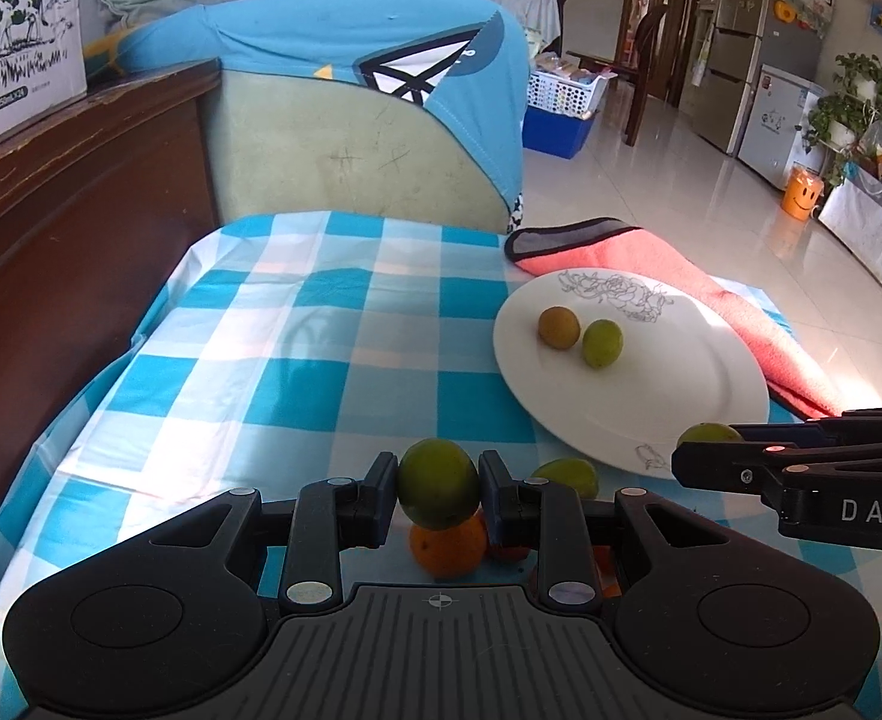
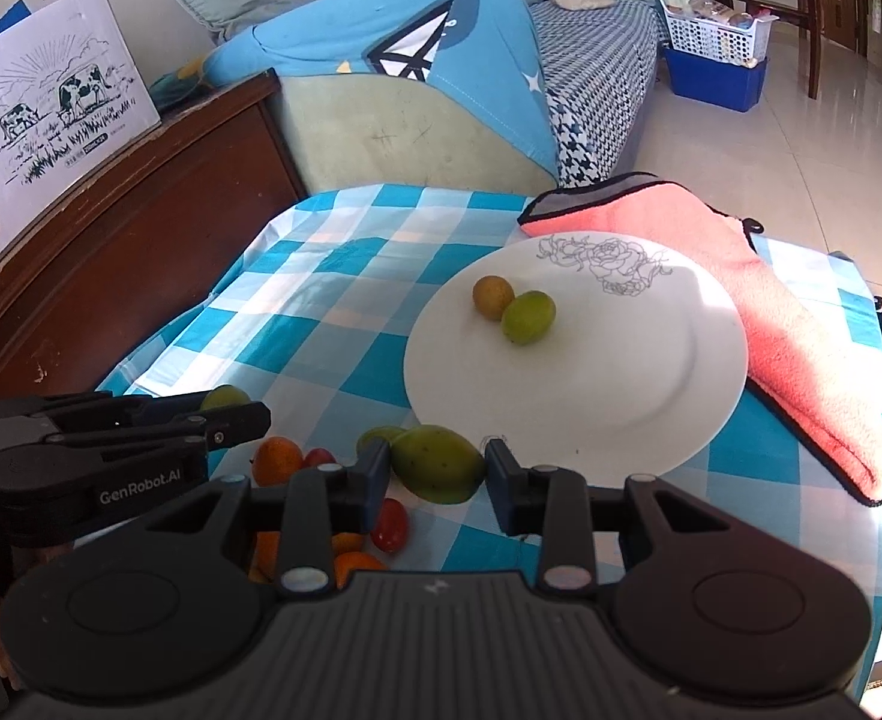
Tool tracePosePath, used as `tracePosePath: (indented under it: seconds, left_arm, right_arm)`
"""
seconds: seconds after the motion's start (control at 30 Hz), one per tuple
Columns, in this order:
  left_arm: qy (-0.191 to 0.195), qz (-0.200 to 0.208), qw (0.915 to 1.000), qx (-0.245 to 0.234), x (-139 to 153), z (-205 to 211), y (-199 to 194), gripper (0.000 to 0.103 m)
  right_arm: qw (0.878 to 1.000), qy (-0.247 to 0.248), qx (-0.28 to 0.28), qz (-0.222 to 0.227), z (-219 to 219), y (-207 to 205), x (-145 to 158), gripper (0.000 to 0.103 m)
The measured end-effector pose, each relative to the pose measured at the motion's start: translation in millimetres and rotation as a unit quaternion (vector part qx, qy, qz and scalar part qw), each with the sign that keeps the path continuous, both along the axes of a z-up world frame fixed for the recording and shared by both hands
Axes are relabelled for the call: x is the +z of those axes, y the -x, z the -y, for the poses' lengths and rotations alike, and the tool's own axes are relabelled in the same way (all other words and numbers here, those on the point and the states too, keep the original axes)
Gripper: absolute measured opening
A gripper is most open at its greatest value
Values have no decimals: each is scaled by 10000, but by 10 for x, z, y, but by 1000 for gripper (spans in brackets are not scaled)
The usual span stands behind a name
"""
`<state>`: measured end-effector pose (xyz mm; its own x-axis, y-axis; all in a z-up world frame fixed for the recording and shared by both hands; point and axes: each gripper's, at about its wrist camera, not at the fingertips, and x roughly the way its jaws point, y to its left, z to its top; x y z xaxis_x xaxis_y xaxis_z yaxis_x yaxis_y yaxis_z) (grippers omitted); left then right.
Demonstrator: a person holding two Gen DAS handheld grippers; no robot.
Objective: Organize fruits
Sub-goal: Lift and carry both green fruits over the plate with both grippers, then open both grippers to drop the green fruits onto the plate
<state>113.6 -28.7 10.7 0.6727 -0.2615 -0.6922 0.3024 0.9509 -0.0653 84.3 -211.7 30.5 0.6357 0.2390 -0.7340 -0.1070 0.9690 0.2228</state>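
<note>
My left gripper (image 1: 438,483) is shut on a round green fruit (image 1: 438,492), held just above an orange (image 1: 448,549) on the checked tablecloth. My right gripper (image 2: 438,471) is shut on an oblong green fruit (image 2: 441,468) at the near rim of the white plate (image 2: 591,384). On the plate lie a brown fruit (image 2: 492,297) and a green fruit (image 2: 528,317), touching each other. Loose on the cloth under the grippers are an orange (image 2: 276,461), red tomatoes (image 2: 389,525) and another green fruit (image 2: 378,437). Each gripper appears from the side in the other's view.
A pink towel (image 2: 801,330) lies folded along the plate's far and right side. The left half of the blue checked table (image 1: 261,360) is bare. A dark wooden cabinet (image 1: 51,228) with a milk carton box stands left; a sofa arm under a blue cover (image 1: 369,120) stands behind the table.
</note>
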Motion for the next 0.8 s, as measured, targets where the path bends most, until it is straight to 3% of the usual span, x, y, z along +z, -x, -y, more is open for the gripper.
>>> tracePosePath:
  seconds: [0.4, 0.8]
  left_arm:
    - [335, 83, 9991, -252, 111, 307, -136, 26]
    - [443, -145, 9978, -461, -53, 591, -290, 26]
  right_arm:
    - [9974, -183, -640, 272, 341, -63, 216, 35]
    - [9890, -358, -1406, -282, 585, -137, 26, 35]
